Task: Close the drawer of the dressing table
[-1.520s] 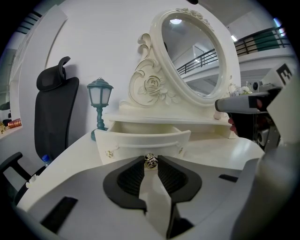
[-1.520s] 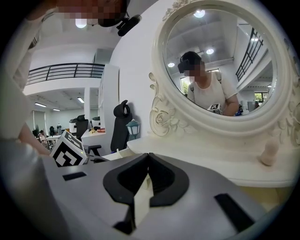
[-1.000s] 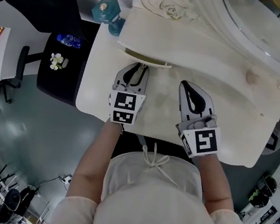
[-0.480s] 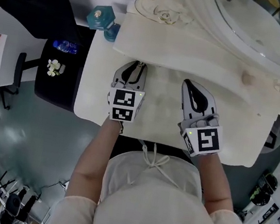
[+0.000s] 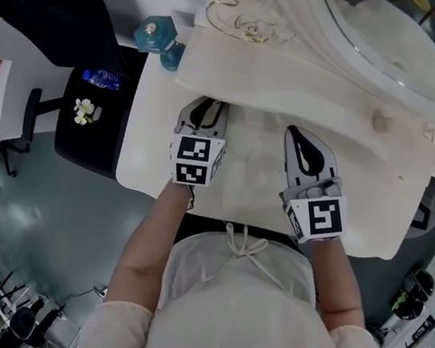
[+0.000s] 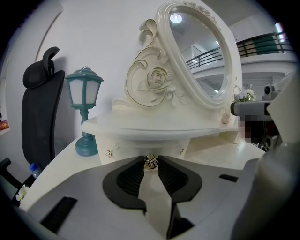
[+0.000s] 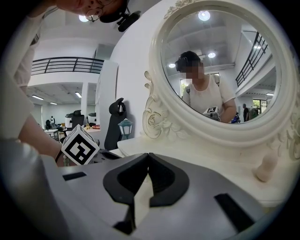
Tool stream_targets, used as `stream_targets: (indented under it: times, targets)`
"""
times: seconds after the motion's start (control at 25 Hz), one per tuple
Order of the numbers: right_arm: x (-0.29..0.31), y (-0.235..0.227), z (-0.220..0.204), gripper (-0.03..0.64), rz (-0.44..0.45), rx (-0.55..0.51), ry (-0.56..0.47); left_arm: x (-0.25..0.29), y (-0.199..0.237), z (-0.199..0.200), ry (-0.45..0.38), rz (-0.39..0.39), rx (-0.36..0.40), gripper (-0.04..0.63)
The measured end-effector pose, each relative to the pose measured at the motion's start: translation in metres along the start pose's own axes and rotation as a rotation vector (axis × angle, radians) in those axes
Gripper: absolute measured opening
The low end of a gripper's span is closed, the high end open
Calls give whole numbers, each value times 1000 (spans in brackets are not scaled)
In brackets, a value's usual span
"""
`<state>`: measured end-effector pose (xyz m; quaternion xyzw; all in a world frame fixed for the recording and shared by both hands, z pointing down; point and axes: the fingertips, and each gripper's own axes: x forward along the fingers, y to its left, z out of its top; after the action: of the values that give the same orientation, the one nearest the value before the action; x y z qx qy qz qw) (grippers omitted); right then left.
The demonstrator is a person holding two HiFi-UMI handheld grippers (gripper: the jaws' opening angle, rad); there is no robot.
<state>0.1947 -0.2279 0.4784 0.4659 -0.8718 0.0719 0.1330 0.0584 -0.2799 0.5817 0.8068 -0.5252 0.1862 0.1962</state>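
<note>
We have pushed the drawer [image 6: 133, 151] in. Its gold-edged front stuck out from under the shelf [image 5: 311, 86] a second ago and now sits tucked beneath it. Our left gripper [image 5: 209, 107], pinching the knob [image 6: 150, 161], has moved forward with it.

My left gripper [image 6: 151, 158] pinches its fingers [image 6: 132, 177] on the drawer knob [image 6: 150, 162]. My right gripper [image 7: 149, 156], alongside, has its fingers pressed together, empty.
</note>
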Motion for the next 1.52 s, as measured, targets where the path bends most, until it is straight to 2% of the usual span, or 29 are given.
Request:
stream_targets:
  times: [0.2, 0.24, 0.32, 0.56, 0.88, 0.96, 1.04, 1.2, 1.24, 1.32, 1.52]
  targets:
    - [0, 3, 3, 8, 1, -6, -3, -1, -5, 0, -10, -38, -9, 118]
    - [0, 4, 4, 8, 0, -7, -3, -1, -9, 1, -14, -58, -14, 158]
    - [-1, 7, 8, 8, -1, -8, -6, -5, -15, 0, -18, -82, -28, 304]
    - [-13, 17, 21, 8, -19, -9, -27, -39, -16, 6, -39, -87, -11, 316]
    - [-42, 28, 47, 8, -87, -2, -75, -113, -22, 64, -201, -105, 53, 311]
    - [-51, 31, 57, 8, -103, -5, -93, -135, -24, 82, -242, -113, 94, 301]
    - [-60, 33, 67, 8, -122, -7, -111, -157, -24, 100, -287, -109, 117, 243]
    - [-76, 36, 83, 8, -149, 4, -150, -192, -20, 135, -381, -129, 80, 143]
    - [-80, 36, 87, 8, -150, 6, -162, -199, -20, 142, -396, -133, 85, 98]
    - [-87, 39, 93, 8, -154, 11, -181, -210, -23, 154, -415, -140, 118, 51]
    - [-102, 45, 106, 6, -158, 3, -209, -234, -42, 177, -464, -184, 223, 29]
